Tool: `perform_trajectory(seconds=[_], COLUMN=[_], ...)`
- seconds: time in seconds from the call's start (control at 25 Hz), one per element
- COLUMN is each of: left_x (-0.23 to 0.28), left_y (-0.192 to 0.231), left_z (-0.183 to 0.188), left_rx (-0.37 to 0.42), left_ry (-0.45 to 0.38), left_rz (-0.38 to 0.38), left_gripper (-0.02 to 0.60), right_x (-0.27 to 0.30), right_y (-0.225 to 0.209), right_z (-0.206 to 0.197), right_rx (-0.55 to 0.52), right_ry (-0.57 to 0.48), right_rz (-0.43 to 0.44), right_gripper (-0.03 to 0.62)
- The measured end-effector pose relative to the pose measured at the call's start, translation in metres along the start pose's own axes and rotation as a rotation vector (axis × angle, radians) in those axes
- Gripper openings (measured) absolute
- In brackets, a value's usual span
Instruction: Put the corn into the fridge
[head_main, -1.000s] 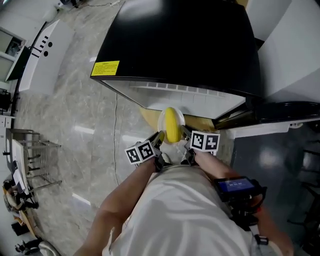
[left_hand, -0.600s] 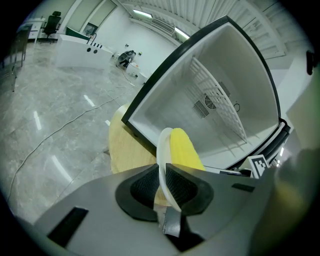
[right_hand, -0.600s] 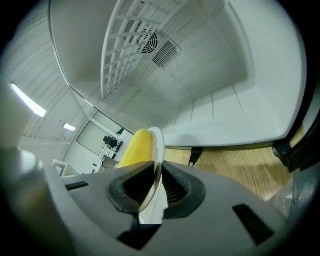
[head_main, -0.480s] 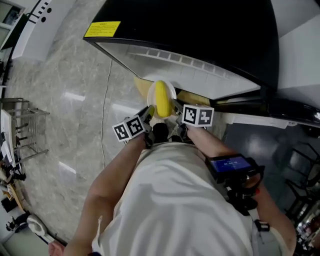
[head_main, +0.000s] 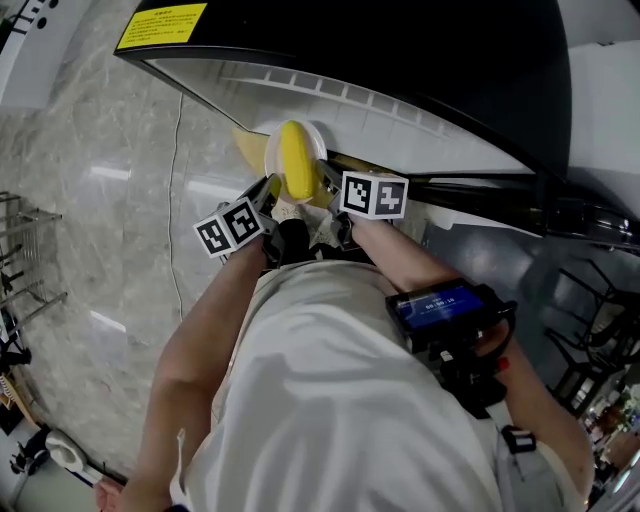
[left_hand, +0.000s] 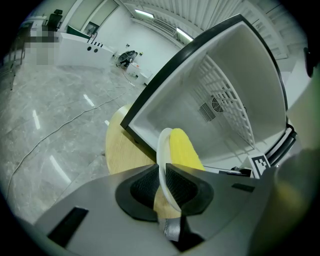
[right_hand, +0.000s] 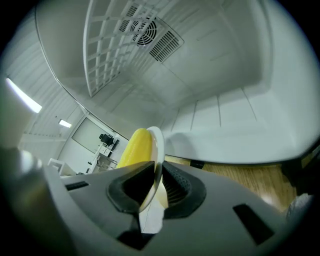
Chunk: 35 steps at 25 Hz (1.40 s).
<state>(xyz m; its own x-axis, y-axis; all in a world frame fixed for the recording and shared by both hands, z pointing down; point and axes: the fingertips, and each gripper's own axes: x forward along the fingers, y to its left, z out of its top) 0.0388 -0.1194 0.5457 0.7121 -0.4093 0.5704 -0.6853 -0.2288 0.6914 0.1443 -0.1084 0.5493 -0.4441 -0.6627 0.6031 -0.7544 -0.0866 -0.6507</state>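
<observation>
Seemingly a lab or office hall: polished marble floor (head_main: 90, 230), trailing cable (head_main: 177, 150), white counter (left_hand: 75, 55), strip ceiling lights (left_hand: 144, 13)

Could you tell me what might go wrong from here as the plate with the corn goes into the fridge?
The corn lies loose on the plate, so a tilt could roll it off. The left gripper and right gripper each pinch only the thin rim; uneven hand moves might let it slip. The fridge opening's front edge is close ahead, and the plate could knock it.
</observation>
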Motion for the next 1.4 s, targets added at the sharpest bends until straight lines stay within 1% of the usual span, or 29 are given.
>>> perform_trajectory(seconds=[0.2,0.44,0.56,0.8,1.0,1.4], left_x=[0.023,0.032,0.035,0.043,0.057,0.087], left_y=[0.02,0.008,0.014,0.023,0.015,0.005], left_z=[0.016,0.019,0.024,0.028,0.026,0.041], left_rx=[0.003,-0.011,-0.016,-0.016,-0.008,0.005], left_ry=[-0.016,-0.021,-0.032,-0.039,-0.044,-0.05], left_rz=[0.006,-0.003,0.009,0.005,0.0,0.003], left_gripper=[0.048,0.046,0.046,0.046,0.046,0.046], right_x=[0.032,0.023,0.032,0.043,0.039,0.041], right_y=[-0.012,-0.02,-0.02,-0.025,-0.038,-0.057], right_z=[0.01,0.022,0.027,0.029,0.035,0.062], right_rx=[0.007,0.018,0.008,0.004,-0.001,-0.015], right_ry=[-0.003,-0.014,-0.012,-0.021,-0.037,-0.083], right_rz=[-0.004,-0.04,-0.047,-0.078,-0.102,-0.174], right_gripper=[0.048,0.048,0.048,0.048,0.049,0.048])
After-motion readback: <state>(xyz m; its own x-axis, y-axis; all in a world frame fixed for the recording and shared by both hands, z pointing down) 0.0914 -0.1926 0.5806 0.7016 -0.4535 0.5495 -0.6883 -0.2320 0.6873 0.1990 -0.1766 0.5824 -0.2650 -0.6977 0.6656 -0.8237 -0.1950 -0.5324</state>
